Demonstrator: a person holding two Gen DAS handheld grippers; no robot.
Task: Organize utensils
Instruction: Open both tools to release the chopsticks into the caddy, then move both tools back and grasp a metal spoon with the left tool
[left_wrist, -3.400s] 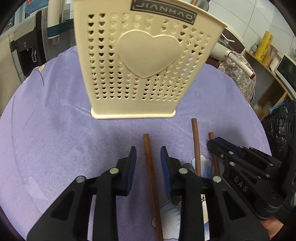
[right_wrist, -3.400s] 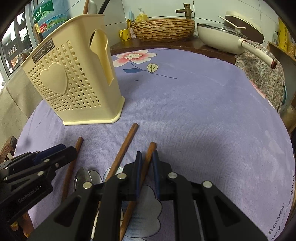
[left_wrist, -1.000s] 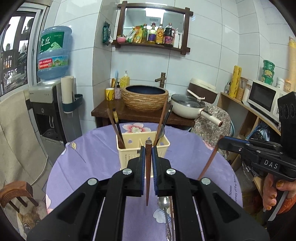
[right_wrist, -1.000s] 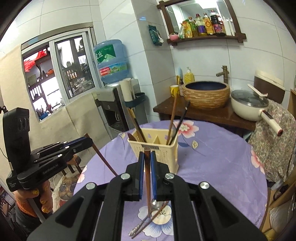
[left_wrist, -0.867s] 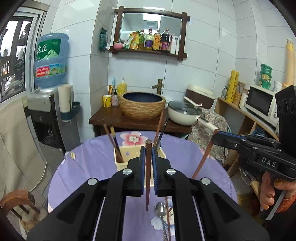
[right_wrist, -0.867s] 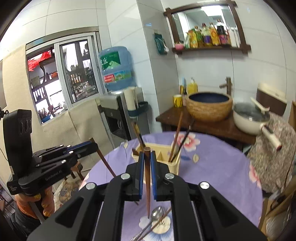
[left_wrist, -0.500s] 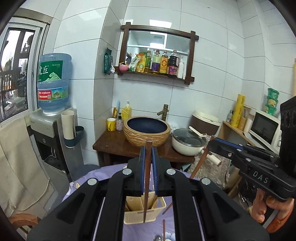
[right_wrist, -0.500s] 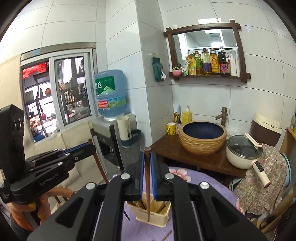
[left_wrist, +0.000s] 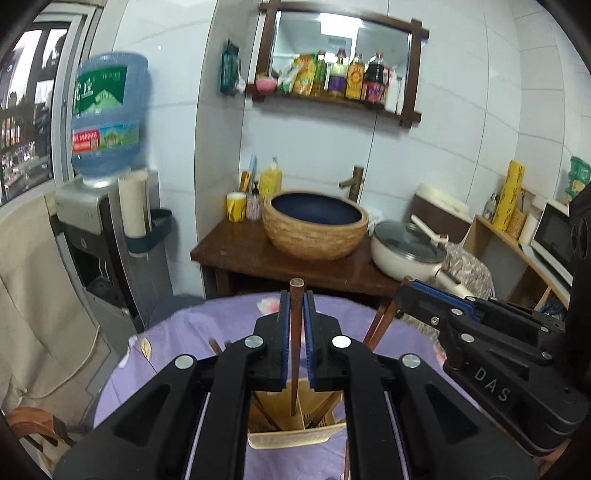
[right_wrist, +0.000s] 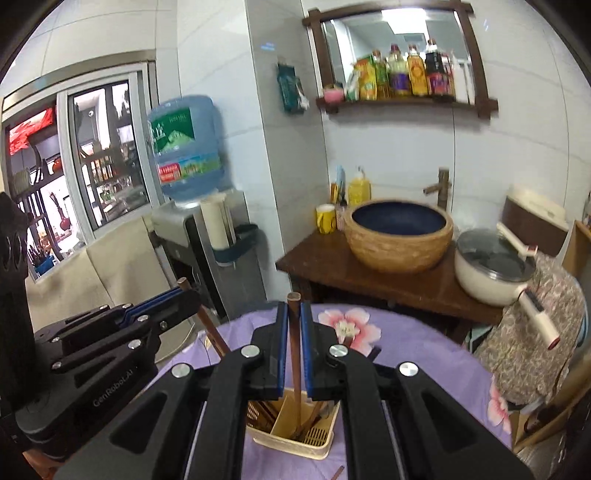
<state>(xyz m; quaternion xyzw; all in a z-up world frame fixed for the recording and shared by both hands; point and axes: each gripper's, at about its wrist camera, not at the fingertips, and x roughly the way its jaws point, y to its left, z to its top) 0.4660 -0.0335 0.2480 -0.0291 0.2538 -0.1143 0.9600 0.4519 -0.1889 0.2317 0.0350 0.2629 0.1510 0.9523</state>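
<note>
So both grippers are clamped on a chopstick each, left gripper (left_wrist: 296, 295) and right gripper (right_wrist: 294, 306), above the cream utensil holder (right_wrist: 291, 439).

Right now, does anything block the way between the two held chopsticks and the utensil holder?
Nothing visible does. Each chopstick hangs over the open top of the holder; utensils already inside crowd some compartments.

left wrist: high over table (left_wrist: 192, 332), facing sink wall | right wrist: same, shares caddy (right_wrist: 291, 439)
</note>
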